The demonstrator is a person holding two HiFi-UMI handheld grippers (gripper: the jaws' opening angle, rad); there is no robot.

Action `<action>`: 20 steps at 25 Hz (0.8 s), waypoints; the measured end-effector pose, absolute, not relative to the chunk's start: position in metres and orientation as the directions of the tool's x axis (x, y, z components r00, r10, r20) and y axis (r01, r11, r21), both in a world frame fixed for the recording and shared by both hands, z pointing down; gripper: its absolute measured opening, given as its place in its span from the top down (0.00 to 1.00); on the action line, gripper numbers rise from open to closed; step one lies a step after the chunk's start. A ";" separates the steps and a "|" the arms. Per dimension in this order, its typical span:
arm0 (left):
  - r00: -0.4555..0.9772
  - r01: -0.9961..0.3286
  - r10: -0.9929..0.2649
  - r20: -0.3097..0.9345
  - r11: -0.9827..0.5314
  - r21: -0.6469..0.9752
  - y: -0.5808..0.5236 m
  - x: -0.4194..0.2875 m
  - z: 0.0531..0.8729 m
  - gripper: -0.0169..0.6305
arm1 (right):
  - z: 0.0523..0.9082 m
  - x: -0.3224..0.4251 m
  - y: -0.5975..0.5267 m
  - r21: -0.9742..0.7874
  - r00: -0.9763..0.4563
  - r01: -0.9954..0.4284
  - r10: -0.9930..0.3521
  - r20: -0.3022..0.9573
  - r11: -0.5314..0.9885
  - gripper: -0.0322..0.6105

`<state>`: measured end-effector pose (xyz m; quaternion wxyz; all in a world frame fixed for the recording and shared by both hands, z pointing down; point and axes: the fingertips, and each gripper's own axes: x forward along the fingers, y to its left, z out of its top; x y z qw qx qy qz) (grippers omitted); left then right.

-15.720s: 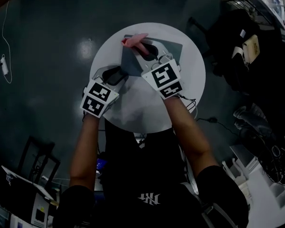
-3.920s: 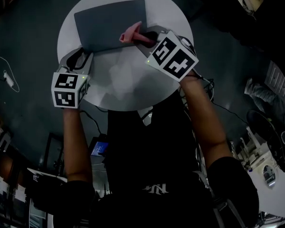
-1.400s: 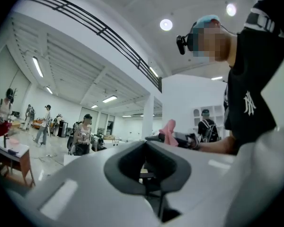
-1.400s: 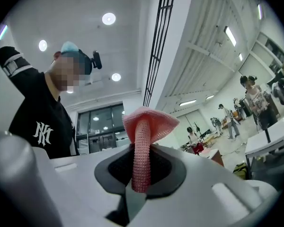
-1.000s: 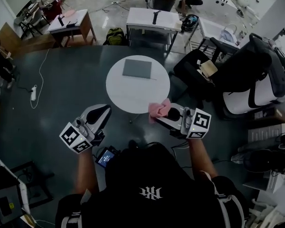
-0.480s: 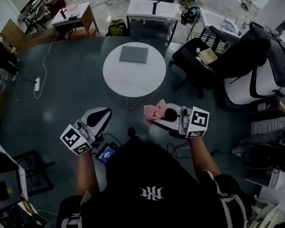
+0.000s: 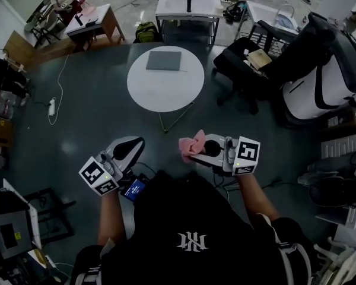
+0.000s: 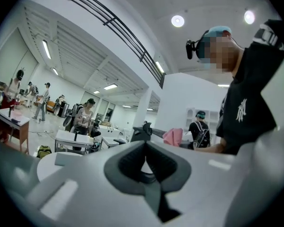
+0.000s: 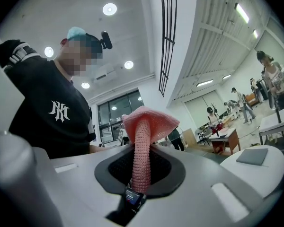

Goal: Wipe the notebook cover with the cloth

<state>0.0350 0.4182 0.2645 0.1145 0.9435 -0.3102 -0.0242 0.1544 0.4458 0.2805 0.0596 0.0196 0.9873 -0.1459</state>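
Your right gripper (image 7: 194,149) is clamped on the pink cloth (image 7: 190,143). A knitted strip runs up between the pads and the rest fans out past the tips. Your left gripper (image 7: 134,143) has its jaws pressed together with nothing between them.

The grey notebook (image 7: 164,60) lies flat on the far part of the round white table (image 7: 166,94), well apart from both grippers, with bare tabletop and open floor between. It sits straight ahead of you, roughly midway between your hands, so neither is clearly nearer. Its long axis runs left to right across your view.

The cloth end points sideways, towards your left, not at the table (in the right gripper view the notebook sits off at the right edge). To wipe, I judge you would close that gap and turn the right gripper forward and down onto the cover.
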 end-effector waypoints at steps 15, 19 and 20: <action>0.837 -0.544 -0.545 0.042 -0.822 0.167 0.383 -0.004 0.260 0.97 | 0.268 0.108 0.407 -0.221 -0.985 -0.089 -0.119 -0.122 0.971 0.90; 0.851 -0.525 -0.523 0.052 -0.839 0.143 0.378 -0.003 0.264 0.97 | 0.269 0.100 0.392 -0.220 -0.981 -0.126 -0.154 -0.116 0.967 0.90; 0.852 -0.523 -0.521 0.054 -0.841 0.139 0.376 -0.002 0.266 0.97 | 0.271 0.099 0.388 -0.222 -0.980 -0.138 -0.166 -0.113 0.965 0.90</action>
